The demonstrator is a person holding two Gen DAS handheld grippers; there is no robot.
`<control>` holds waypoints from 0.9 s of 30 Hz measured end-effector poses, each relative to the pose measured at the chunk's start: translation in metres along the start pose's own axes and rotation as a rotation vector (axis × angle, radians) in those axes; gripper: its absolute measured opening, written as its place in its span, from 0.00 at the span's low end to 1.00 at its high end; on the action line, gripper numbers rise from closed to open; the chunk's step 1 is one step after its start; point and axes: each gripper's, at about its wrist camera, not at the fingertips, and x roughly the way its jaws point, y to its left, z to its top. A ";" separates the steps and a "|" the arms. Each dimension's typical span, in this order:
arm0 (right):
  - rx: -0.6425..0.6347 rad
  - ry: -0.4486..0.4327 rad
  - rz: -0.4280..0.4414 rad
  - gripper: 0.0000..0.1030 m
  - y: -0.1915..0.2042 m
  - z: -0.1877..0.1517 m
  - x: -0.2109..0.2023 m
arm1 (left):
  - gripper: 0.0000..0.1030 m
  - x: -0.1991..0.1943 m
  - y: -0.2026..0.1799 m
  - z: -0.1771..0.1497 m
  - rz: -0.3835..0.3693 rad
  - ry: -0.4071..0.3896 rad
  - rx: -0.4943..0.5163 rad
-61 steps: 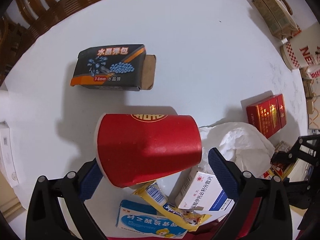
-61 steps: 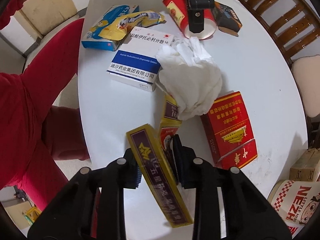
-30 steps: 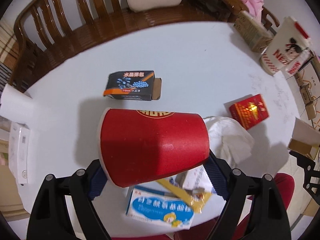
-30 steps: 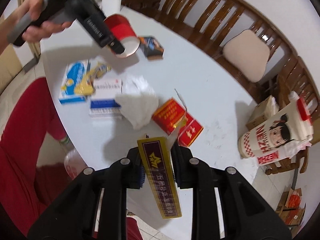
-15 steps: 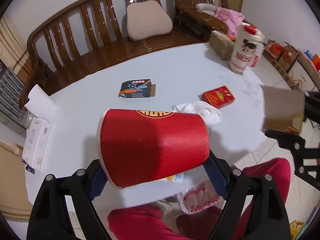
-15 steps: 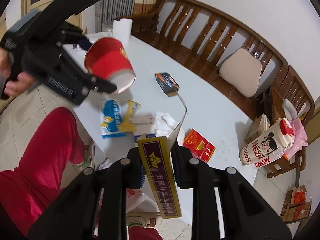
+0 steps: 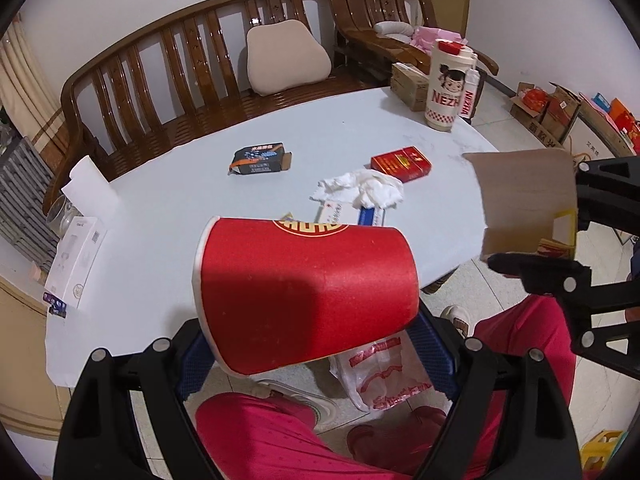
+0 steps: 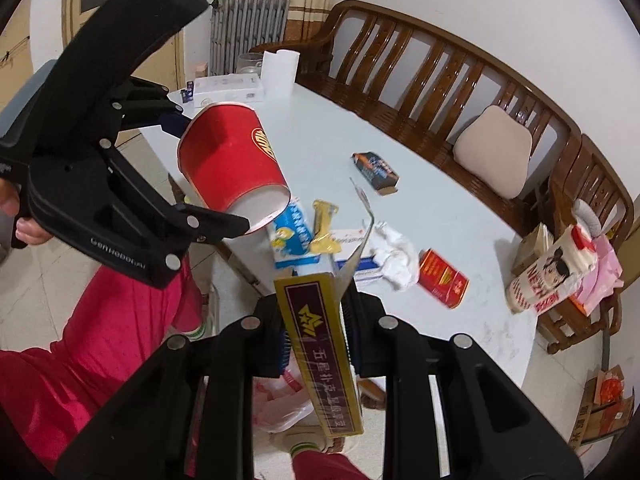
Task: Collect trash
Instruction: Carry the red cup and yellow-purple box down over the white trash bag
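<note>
Cup first: my left gripper (image 7: pixel 316 344) is clamped on a red paper cup (image 7: pixel 304 294), held sideways up in the air off the front edge of the white worktop (image 7: pixel 192 200), rim to the left in my left wrist view. From the right wrist view you can see that same cup's white base (image 8: pixel 262 208) tipped down and toward the camera.

My right gripper (image 8: pixel 316 320) is squeezed on a flattened yellow-and-purple carton (image 8: pixel 320 356), which sticks out past the fingers with its grey flap (image 8: pixel 360 236) opened upward. It's also off the worktop, over the floor.

Right below both grippers there's a thin white plastic bag with red print (image 7: pixel 384 376) on the tiled floor, between my red trouser legs.

Left lying on the worktop: a crumpled white tissue (image 7: pixel 364 190), a red cigarette pack (image 7: pixel 402 164) just beside it, a dark box with an open end (image 7: pixel 260 158) farther back, a blue-and-white medicine box (image 8: pixel 292 236), and a yellow wrapper (image 8: pixel 324 228) lying against it. A tall Nezha-print tub (image 7: pixel 448 88) stands at the far edge.
</note>
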 end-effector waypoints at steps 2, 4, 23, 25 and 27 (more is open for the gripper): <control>-0.005 0.005 -0.002 0.22 0.009 -0.006 -0.001 | 0.80 -0.001 -0.006 -0.008 0.000 -0.006 0.010; -0.009 0.013 0.001 0.22 0.016 -0.012 -0.001 | 0.80 -0.002 -0.011 -0.016 0.001 -0.010 0.021; 0.072 0.095 0.078 0.22 0.048 -0.061 0.022 | 0.80 0.039 -0.032 -0.071 -0.055 0.076 0.031; 0.080 0.097 0.081 0.22 0.050 -0.064 0.025 | 0.80 0.045 -0.032 -0.075 -0.066 0.083 0.026; 0.086 0.101 0.083 0.22 0.051 -0.068 0.029 | 0.80 0.052 -0.032 -0.080 -0.072 0.089 0.026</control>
